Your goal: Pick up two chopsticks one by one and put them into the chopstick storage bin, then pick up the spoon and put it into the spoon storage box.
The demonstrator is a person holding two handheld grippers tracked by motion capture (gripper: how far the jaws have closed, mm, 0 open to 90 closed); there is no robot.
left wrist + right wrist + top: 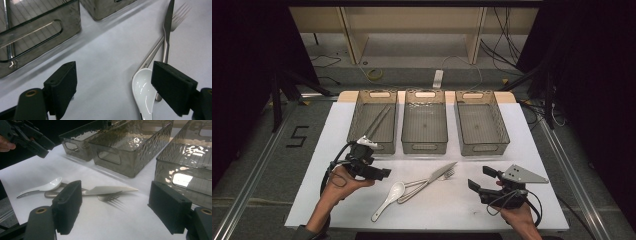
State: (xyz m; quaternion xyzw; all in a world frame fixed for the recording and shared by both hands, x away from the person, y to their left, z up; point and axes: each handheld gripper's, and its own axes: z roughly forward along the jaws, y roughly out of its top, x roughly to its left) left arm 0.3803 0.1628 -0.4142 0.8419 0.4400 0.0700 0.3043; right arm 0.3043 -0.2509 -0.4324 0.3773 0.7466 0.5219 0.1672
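A white ceramic spoon [388, 200], a steel knife [439, 174] and a fork [448, 173] lie together on the white table top, in front of three grey see-through bins. My left gripper [382, 174] hovers just left of the spoon's bowl, open and holding nothing. Between its jaws [113, 75] I see bare table, with the spoon [142, 92] by the right jaw and the knife [168, 22] and fork [181, 13] beyond. My right gripper [481, 178] rests open to the right of the cutlery. Its jaws [117, 202] face the knife [107, 190], fork [110, 197] and spoon [42, 187].
The left bin [357, 112] holds a pair of metal chopsticks [377, 122]. Nothing lies in the middle bin [425, 145] or the right bin [499, 120]. The bins stand in a row at the back of the white mat [522, 150]. Past the table's far edge are floor cables.
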